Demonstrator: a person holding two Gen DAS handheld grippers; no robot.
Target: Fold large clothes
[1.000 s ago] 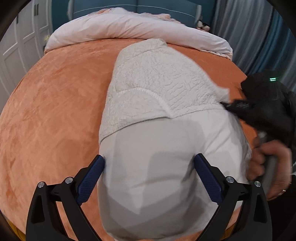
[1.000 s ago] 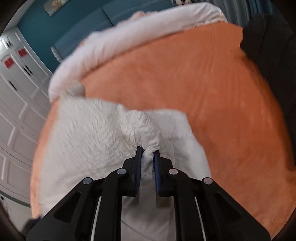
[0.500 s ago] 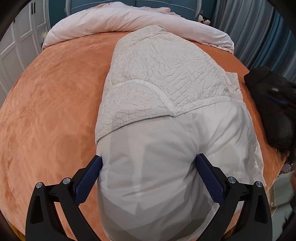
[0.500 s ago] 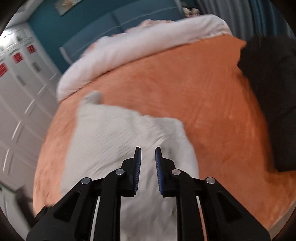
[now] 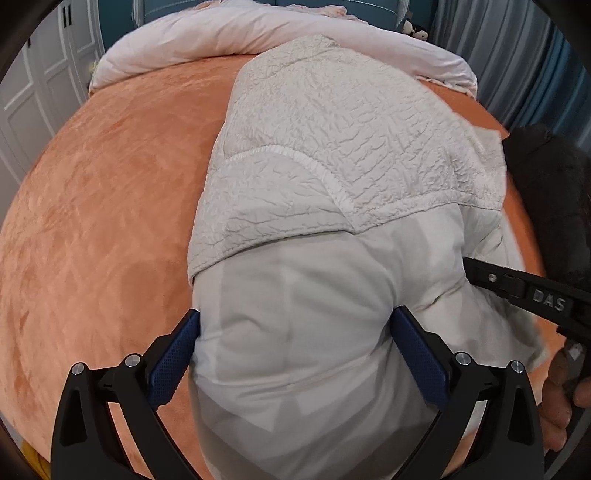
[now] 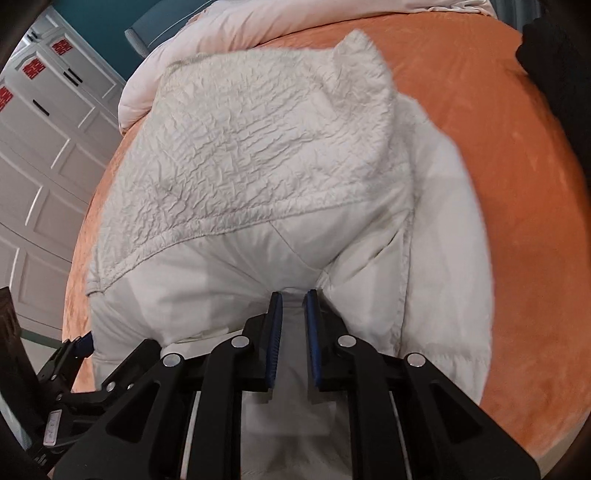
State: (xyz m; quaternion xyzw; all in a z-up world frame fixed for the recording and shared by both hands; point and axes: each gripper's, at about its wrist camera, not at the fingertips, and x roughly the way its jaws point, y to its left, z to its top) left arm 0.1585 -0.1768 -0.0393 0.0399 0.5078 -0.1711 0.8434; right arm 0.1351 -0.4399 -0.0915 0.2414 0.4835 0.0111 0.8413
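Orange bed [image 5: 92,221] holds the white coat [image 5: 314,295], half folded; right claw [image 6: 293,306] let go of a fold, jaws just opening, empty, while left claw [image 5: 295,332] gapes wide around it.

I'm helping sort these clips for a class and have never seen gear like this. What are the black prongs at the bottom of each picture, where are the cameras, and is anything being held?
There is no robot here: a person holds a two-fingered tool in each hand, and a wide-angle camera on each tool looks forward along its fingers. So the black prongs are the tool itself.

The left wrist view shows the left hand-held gripper, its blue-padded jaws standing wide on either side of the smooth near end of a white jacket. I cannot tell whether the pads press it.

The right wrist view shows the right hand-held gripper. Its jaws have just been opening, with a narrow gap now and jacket fabric right at the tips, seemingly not pinched.

The jacket lies on an orange bedspread, its crinkled part farther away. A pale duvet is bunched at the far end, and a dark garment lies to the right.
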